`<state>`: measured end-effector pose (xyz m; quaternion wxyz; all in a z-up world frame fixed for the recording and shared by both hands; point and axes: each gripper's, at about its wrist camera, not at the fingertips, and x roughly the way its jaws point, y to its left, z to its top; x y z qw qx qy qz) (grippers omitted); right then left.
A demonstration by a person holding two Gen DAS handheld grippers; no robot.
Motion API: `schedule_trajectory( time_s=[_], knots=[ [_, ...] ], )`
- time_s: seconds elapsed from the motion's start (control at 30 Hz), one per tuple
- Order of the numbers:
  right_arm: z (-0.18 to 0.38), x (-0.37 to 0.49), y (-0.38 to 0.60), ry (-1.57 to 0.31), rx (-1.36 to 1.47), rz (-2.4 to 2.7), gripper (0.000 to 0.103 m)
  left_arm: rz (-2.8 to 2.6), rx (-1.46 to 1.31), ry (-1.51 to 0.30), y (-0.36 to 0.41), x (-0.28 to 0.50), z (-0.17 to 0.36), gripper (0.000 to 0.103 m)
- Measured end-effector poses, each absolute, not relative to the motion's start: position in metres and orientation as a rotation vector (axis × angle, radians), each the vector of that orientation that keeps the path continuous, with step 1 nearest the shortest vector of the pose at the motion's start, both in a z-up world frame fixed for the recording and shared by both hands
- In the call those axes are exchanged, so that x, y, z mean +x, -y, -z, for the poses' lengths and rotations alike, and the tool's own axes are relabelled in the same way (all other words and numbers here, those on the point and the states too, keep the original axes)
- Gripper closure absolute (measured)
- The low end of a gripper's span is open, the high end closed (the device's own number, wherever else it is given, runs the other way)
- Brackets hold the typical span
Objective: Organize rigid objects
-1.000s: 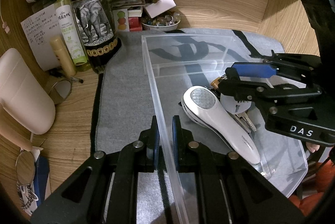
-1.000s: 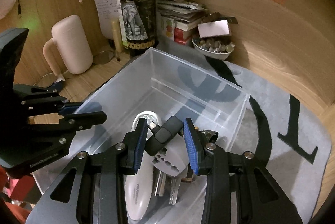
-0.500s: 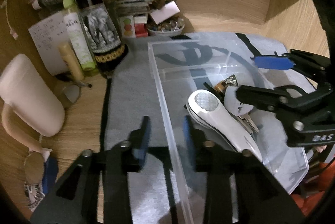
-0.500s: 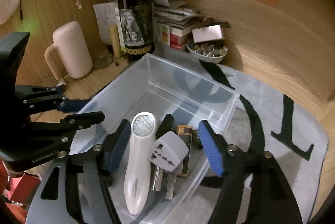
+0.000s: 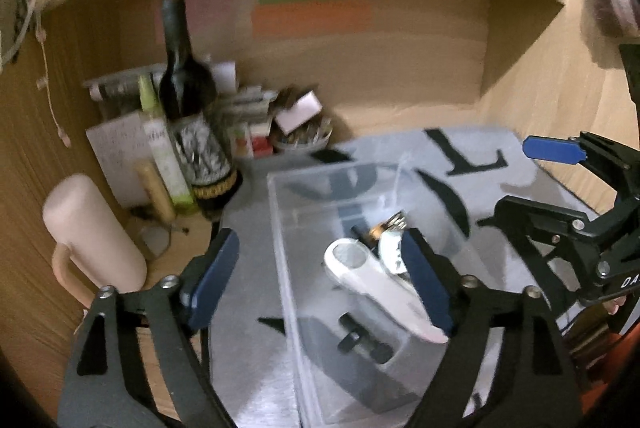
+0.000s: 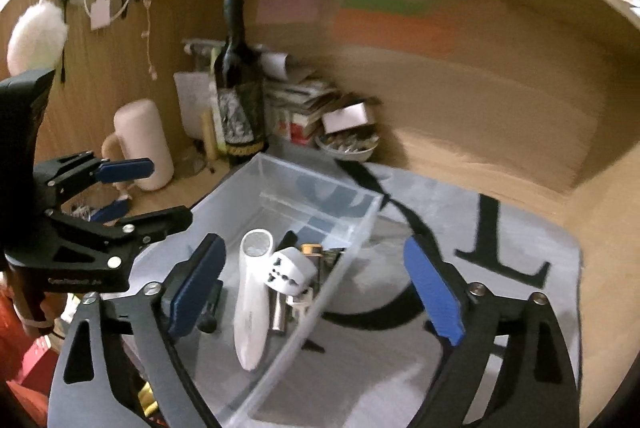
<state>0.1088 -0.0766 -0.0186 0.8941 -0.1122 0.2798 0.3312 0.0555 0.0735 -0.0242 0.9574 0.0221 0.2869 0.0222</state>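
A clear plastic box (image 6: 320,184) (image 5: 280,228) stands on the grey mat. Inside it lie a white handheld device (image 6: 252,308) (image 5: 376,280), a white travel adapter (image 6: 290,274), a lighter (image 6: 312,250) and some metal keys. My left gripper (image 5: 320,280) hovers above the box's near left wall, its jaws opening, its pads touching nothing. My right gripper (image 6: 316,290) hangs over the box's right wall and the objects, jaws opening as well, with nothing held. Each gripper shows in the other's view: the right gripper (image 5: 532,184), the left gripper (image 6: 140,194).
A dark wine bottle (image 5: 188,132) (image 6: 238,100), a green spray bottle, a pale pink mug (image 5: 92,240), stacked books and a bowl of small items (image 6: 348,144) crowd the back left corner. The grey mat (image 6: 500,268) with black letters lies inside a wooden alcove.
Both grippers opened wide, rose and drew back. The left let go of the box's wall. The right released the white adapter, which now lies in the box.
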Motion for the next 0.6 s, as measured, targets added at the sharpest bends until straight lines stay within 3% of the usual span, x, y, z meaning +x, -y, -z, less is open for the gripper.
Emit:
schedule_trajectory(
  time_s=[0.1, 0.6],
  knots=[
    [0.010, 0.095, 0.094, -0.526, -0.204, -0.640, 0.000, -0.033, 0.055, -0.520, -0.059, 0.044, 0.017, 0.007],
    [-0.006, 0.042, 0.161, -0.391, -0.116, -0.555, 0.000, -0.015, -0.006, -0.330, -0.018, -0.009, -0.003, 0.000]
  ],
)
